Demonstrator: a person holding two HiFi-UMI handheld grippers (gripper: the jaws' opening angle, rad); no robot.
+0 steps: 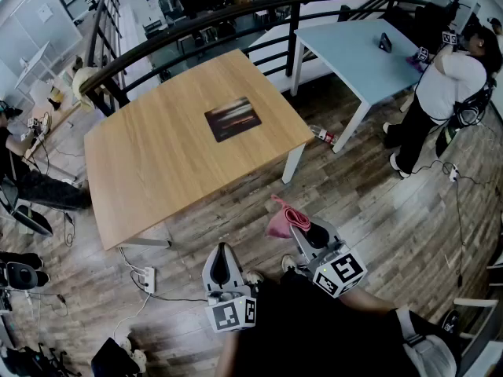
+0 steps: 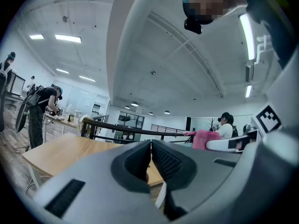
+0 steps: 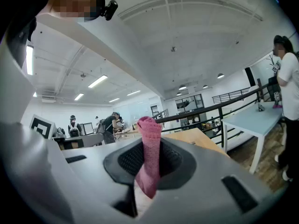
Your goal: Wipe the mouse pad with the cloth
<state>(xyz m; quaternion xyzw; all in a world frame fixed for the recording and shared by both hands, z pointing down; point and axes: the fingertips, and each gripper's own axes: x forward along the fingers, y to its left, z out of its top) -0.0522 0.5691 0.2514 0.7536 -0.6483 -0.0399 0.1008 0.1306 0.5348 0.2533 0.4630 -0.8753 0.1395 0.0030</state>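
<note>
Grey and ridged, the jaws of the left gripper (image 2: 150, 158) were seen pressed together on nothing, so the mouse pad (image 1: 233, 119) would go unsteadied. It was judged that it could be dragged across the smooth wooden table (image 1: 157, 187) once rubbed. Further right, the pink cloth (image 3: 148, 134) was found clamped between the jaws of the right gripper (image 3: 148, 160) as a narrow fold. It was feared that so little spread fabric might be pulled free, or that the hard jaw tips might be scraped on the pad. The mouse pad was seen as a dark rectangle with a blurred reddish print, laid flat near the table's middle, well apart from both grippers, which were held above the floor. The cloth looked knitted and bunched.
</note>
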